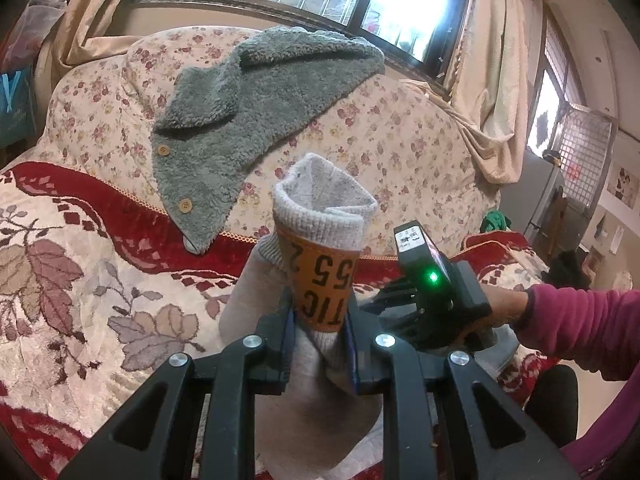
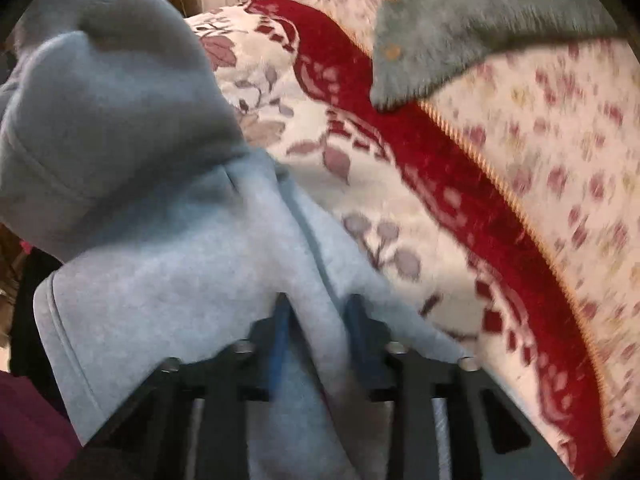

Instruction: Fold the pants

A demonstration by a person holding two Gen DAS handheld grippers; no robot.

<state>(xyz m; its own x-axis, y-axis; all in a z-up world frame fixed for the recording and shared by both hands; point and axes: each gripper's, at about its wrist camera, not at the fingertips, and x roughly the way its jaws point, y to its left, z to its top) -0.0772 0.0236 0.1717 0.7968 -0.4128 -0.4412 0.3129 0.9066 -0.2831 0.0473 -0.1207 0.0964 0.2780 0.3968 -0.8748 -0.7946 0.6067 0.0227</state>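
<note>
From the left wrist, the left gripper had its jaws nearly closed on a bunched end of the pants. The grey ribbed hem and an orange printed label stood up above the blue pads, and the rest of the cloth hung down between the black fingers toward the bed. The bed carried a cream blanket with leaves and a red border. Beyond it lay a rose-print quilt heaped high, with a green fleece jacket draped across it, two wooden buttons showing. To the right, just beside the pants, the right gripper showed its back with a green light lit, held by a hand in a magenta sleeve and tipped steeply downward. Curtains and a bright window stood behind.

From the right wrist, the picture was blurred. The right gripper had its jaws drawn close onto a fold of the pants. A ridge of the grey cloth ran between the blue pads, which pressed on it from both sides. More of the cloth bulged up at the left and hid that side of the view. The blanket lay beneath, and the jacket lay on the quilt at upper right.
</note>
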